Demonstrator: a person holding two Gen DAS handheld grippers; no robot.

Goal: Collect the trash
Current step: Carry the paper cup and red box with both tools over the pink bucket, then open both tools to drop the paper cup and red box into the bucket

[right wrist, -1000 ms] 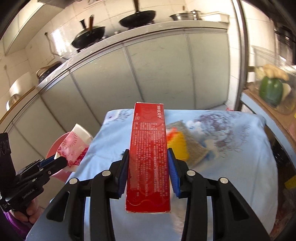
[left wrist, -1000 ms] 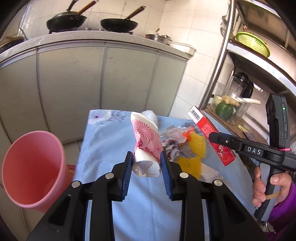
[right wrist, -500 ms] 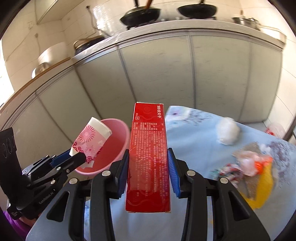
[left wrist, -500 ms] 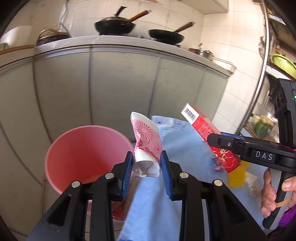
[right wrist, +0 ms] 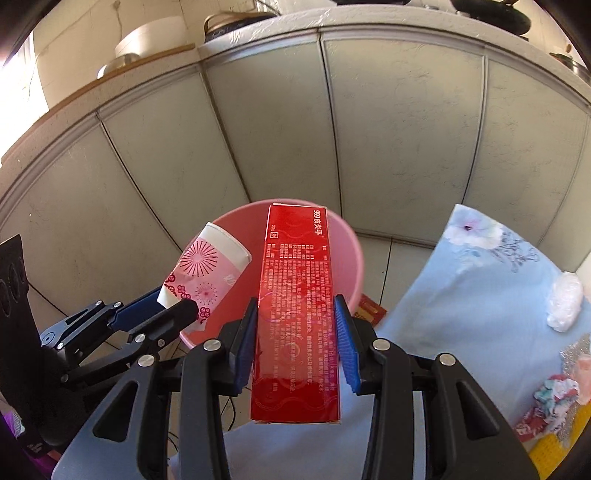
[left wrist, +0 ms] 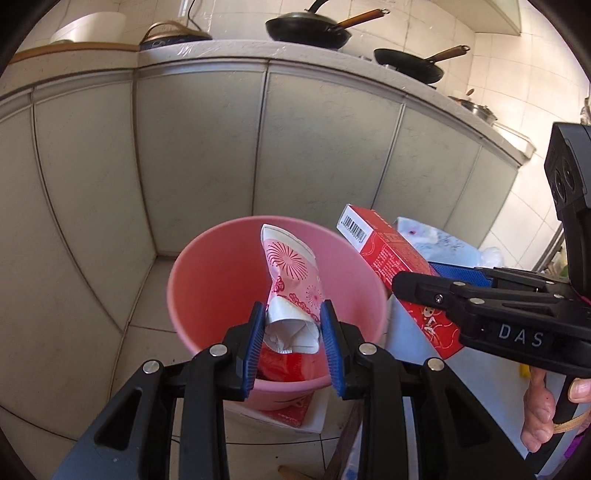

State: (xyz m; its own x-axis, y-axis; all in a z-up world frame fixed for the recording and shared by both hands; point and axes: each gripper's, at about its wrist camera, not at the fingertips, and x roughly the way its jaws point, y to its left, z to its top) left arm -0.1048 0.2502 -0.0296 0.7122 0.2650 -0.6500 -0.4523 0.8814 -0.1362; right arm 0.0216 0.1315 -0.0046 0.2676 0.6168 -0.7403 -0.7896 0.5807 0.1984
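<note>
Grey cabinet doors (left wrist: 199, 155) under counter; woks (left wrist: 308, 31) above; white tiled wall (left wrist: 491, 70), tiled floor (left wrist: 147, 328).

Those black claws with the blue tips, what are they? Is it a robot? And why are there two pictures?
No robot: a person holds two grabber tools, and a hand shows at one handle. Each tool has a camera looking along its fingers, so each gives one picture. The left gripper squeezes a crumpled pink paper cup. The right gripper squeezes a long red box. Both hang over a pink bucket on the floor, which is for trash. Beside it, a table with a blue flowered cloth holds more trash: a white plastic wad and colourful wrappers.
</note>
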